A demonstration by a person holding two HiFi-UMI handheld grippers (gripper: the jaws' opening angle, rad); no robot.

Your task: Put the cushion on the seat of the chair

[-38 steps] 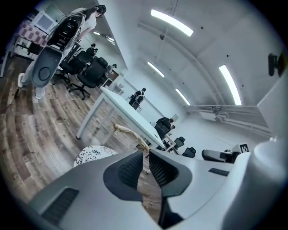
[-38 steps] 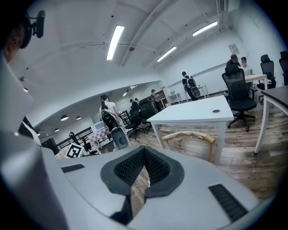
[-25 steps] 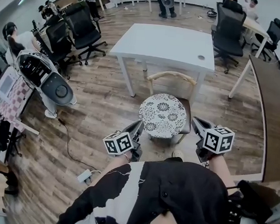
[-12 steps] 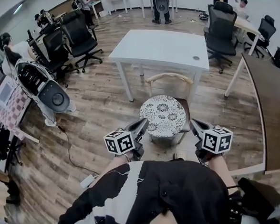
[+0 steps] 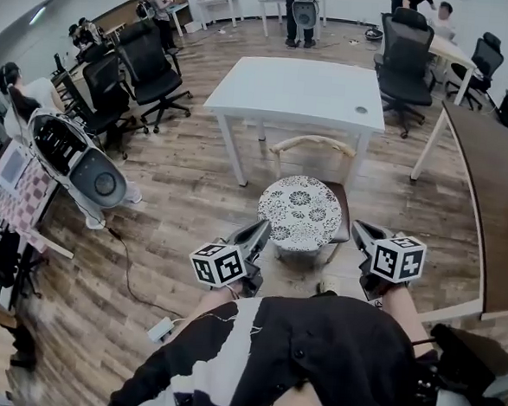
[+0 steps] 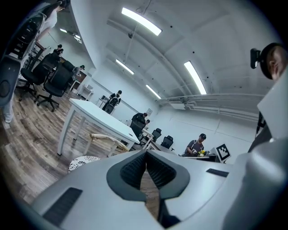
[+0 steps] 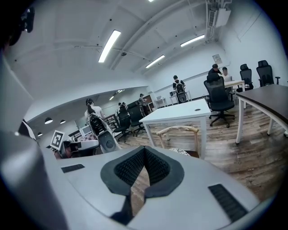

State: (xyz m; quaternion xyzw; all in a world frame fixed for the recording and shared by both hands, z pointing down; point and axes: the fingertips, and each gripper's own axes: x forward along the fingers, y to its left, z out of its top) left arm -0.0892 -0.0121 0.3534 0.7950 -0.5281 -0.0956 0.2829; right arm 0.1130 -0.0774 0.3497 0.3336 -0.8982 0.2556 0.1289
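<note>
The patterned cushion lies flat on the seat of the chair at frame centre, so the task is judged complete, which accounts for the left tongs and right tongs flanking it, closed and empty.

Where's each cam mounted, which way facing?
Head view: on the person's head, steeply down at cushion on chair; torso, left gripper, right gripper show.
Left gripper view: on left gripper, along its shut fingers toward white table.
Right gripper view: on right gripper, along its shut fingers, same way.
Shared: all see cushion, chair, white table.
</note>
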